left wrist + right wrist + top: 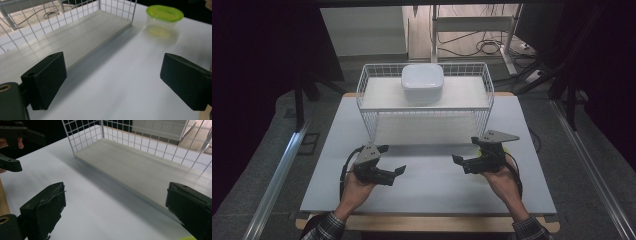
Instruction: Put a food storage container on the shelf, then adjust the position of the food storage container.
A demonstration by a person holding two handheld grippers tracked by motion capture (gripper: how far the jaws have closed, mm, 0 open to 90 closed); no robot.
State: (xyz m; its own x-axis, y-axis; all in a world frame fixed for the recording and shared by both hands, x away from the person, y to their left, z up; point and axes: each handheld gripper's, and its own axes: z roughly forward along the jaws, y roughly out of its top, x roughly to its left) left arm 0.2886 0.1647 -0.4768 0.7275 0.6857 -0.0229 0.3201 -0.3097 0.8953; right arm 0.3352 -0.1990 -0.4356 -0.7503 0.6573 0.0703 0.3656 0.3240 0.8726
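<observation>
High view is showing the left gripper (393, 159) and the right gripper (464, 150) hovering low over the white table (432, 187), both with jaws spread wide and gripping nothing. A clear tub with a green lid (165, 15) is standing on the table just beside the right gripper, near the corner of the white wire rack (424, 112). A white lidded box (422, 82) is sitting on the rack's top shelf.

The rack (425, 95) is white-coated wire with a matt board shelf. The tub (163, 19) is clear plastic under a glossy green lid. The table (432, 180) is smooth, matt white.
</observation>
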